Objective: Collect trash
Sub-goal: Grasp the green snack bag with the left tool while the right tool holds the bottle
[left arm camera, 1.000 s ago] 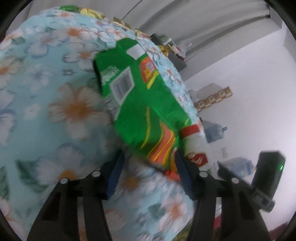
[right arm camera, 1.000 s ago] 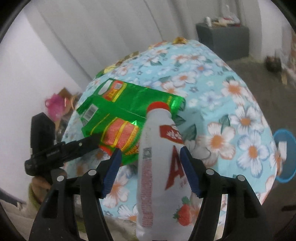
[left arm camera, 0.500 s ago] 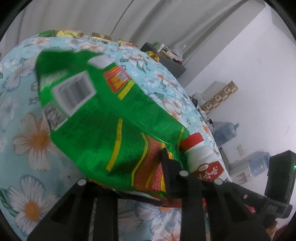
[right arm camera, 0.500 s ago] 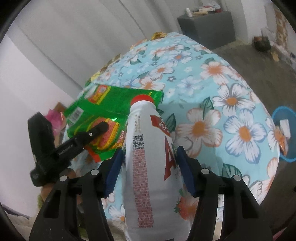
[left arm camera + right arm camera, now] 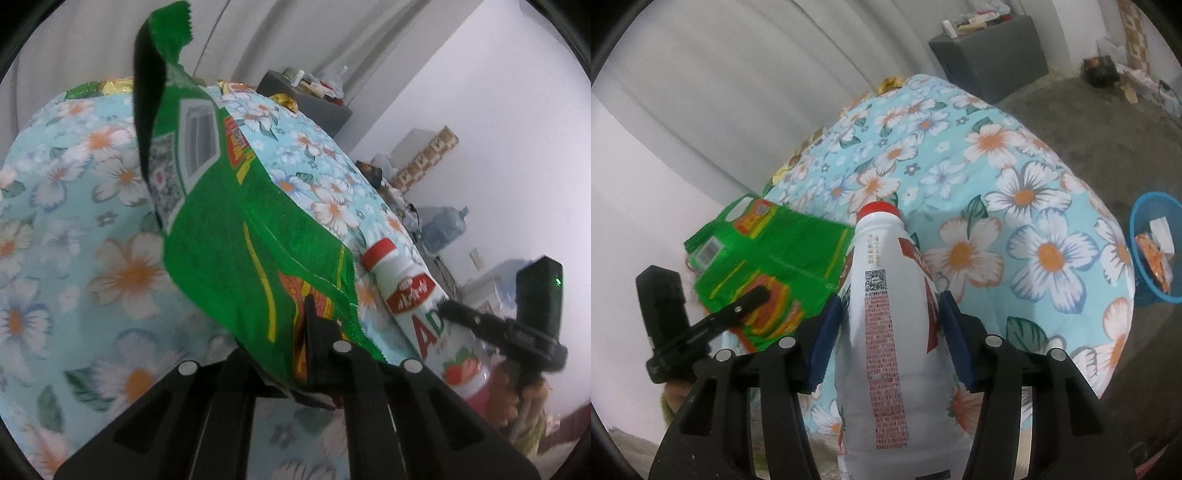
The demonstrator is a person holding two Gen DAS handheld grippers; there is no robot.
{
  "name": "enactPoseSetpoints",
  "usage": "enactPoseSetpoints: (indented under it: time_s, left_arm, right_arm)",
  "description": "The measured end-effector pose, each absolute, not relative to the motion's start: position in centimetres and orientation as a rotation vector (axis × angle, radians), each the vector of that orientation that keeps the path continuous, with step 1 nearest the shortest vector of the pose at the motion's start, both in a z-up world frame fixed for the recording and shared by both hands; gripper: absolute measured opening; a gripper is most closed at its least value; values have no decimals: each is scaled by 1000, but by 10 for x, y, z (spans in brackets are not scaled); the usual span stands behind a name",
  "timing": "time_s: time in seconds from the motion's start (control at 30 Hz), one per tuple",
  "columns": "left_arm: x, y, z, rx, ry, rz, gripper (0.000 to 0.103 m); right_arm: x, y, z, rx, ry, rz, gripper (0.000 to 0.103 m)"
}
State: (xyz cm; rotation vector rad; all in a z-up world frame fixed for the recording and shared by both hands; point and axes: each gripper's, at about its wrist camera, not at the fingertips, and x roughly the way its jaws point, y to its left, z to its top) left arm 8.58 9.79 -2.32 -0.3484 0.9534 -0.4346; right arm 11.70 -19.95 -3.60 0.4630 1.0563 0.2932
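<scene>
My left gripper (image 5: pixel 295 332) is shut on the lower edge of a green snack bag (image 5: pixel 236 229) and holds it up above the floral tablecloth (image 5: pixel 74 229). The bag also shows in the right wrist view (image 5: pixel 772 258), with the left gripper (image 5: pixel 753 299) clamped on it. My right gripper (image 5: pixel 890 328) is shut on a white bottle with a red cap (image 5: pixel 886 306), held upright. The bottle also shows in the left wrist view (image 5: pixel 413 295), right of the bag.
A blue bin (image 5: pixel 1156 247) holding wrappers stands on the floor at the right. Gold wrappers (image 5: pixel 118 86) lie along the table's far edge. A grey cabinet (image 5: pixel 990 59) stands by the curtain. Water jugs (image 5: pixel 443 229) stand by the wall.
My left gripper closed on the green bag and lifted it off the cloth. My right gripper has raised the bottle and moved back from the table.
</scene>
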Motion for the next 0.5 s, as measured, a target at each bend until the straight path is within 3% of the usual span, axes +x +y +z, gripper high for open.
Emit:
enactPoseSetpoints:
  time_s: [0.2, 0.5]
  left_arm:
    - [74, 100, -17, -258, 987, -496, 5]
    - [87, 88, -31, -359, 1000, -459, 6]
  right_arm:
    - [117, -195, -41, 440, 1068, 293, 53]
    - [119, -196, -43, 461, 1080, 295, 55]
